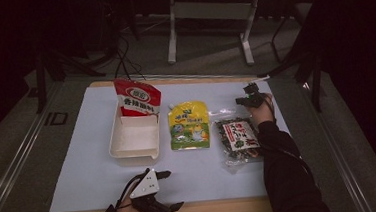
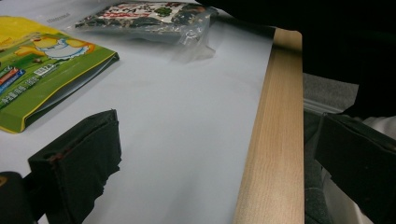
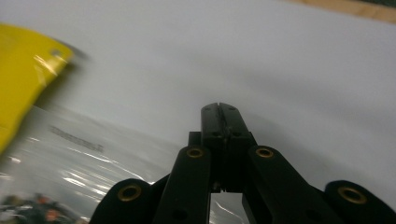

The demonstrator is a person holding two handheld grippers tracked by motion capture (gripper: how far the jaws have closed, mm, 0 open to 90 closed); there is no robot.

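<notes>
Seaweed packet (image 1: 238, 138), clear-edged and dark inside, lies flat on the right part of the big white sheet (image 1: 95, 167) covering the wooden table (image 1: 218, 211), and it is what my right gripper (image 1: 249, 99) hovers nearest to, just past its far edge. Going down in size, I see the white tray (image 1: 134, 139) left of centre with a red pouch (image 1: 136, 98) standing in its far compartment, then the yellow-green pouch (image 1: 189, 126) lying flat between tray and seaweed packet. In the right gripper view my right gripper's jaws are pressed together with nothing between them, above bare sheet. My left gripper (image 1: 163, 190) rests at the near table edge, jaws spread wide and empty.
</notes>
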